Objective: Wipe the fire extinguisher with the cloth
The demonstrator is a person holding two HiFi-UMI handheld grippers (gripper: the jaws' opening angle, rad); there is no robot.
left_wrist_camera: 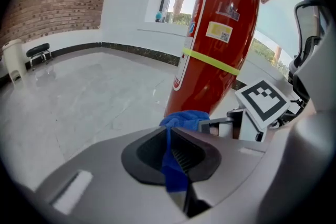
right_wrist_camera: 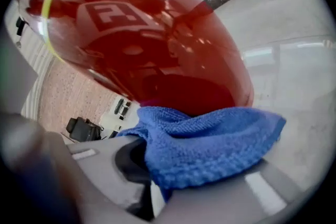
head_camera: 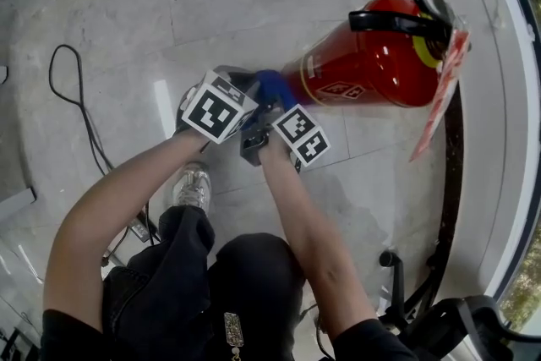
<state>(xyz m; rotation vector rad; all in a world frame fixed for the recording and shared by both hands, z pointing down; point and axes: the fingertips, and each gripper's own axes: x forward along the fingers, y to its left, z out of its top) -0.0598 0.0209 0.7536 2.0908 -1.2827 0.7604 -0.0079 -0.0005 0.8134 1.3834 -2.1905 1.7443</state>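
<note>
A red fire extinguisher (head_camera: 363, 68) stands on the pale tiled floor, with a black handle and a yellow band. A blue cloth (head_camera: 270, 86) lies against its lower body. Both grippers hold this cloth. My left gripper (head_camera: 250, 90) is shut on one edge; in the left gripper view a strip of cloth (left_wrist_camera: 173, 162) is pinched between the jaws of the left gripper (left_wrist_camera: 177, 157), in front of the extinguisher (left_wrist_camera: 215, 50). My right gripper (head_camera: 270, 106) is shut on the cloth (right_wrist_camera: 210, 149), which bulges over the right gripper (right_wrist_camera: 152, 178) just below the extinguisher (right_wrist_camera: 147, 44).
A black cable (head_camera: 76, 110) loops on the floor to the left. A dark-trimmed ledge (head_camera: 452, 182) curves along the right, and a red tag (head_camera: 439, 97) hangs from the extinguisher's top. A shoe (head_camera: 193, 186) rests near the grippers. Black stand parts (head_camera: 397, 283) sit at the lower right.
</note>
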